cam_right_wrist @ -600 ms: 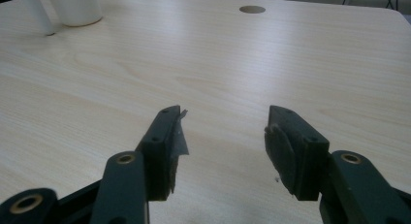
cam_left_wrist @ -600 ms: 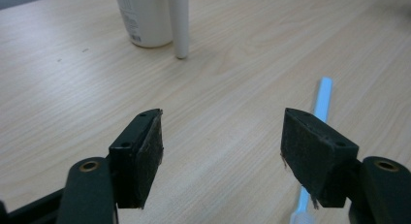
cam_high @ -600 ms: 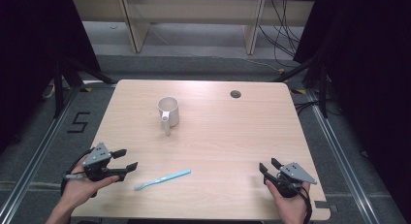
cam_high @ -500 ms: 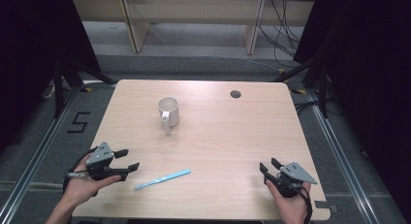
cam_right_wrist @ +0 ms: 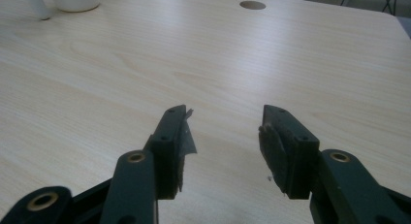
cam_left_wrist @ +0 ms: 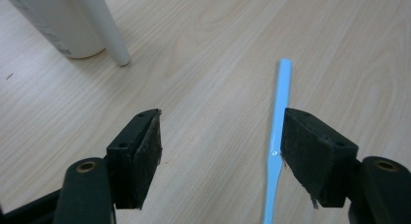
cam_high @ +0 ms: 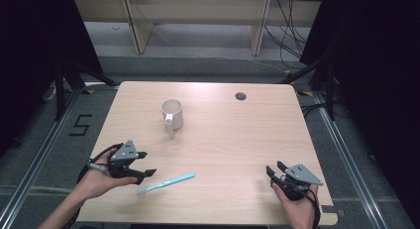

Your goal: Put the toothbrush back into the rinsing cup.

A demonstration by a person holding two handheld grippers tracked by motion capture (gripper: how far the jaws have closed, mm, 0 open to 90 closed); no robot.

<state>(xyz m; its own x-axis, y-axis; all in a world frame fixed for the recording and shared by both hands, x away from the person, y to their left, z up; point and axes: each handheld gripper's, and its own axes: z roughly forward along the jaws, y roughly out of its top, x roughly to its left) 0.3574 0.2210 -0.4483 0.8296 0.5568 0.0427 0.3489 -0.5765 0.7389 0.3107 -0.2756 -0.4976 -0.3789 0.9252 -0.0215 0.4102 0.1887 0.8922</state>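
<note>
Beside the toothbrush [cam_high: 166, 183], left claw [cam_high: 142, 164] gapes over bare table [cam_high: 237, 140].

A light wood-grain table [cam_high: 237, 154] with rounded corners is standing in the middle of the space, with a round cable hole [cam_high: 240, 96] sitting near its far edge, well ahead of the right gripper. Grey floor [cam_high: 208, 70] is surrounding the table. A metal rail [cam_high: 34, 164] is running along the floor just outboard of the left gripper, and a second rail [cam_high: 354, 169] is running outboard of the right one. A dark "5" marking [cam_high: 79, 125] is lying on the floor beyond the left rail's inner side. Pale wooden shelving [cam_high: 198, 16] is standing far ahead, with loose black cables [cam_high: 292, 21] hanging beside it. Black curtains [cam_high: 29, 50] are closing off both sides. Even overhead light is falling on the tabletop.
</note>
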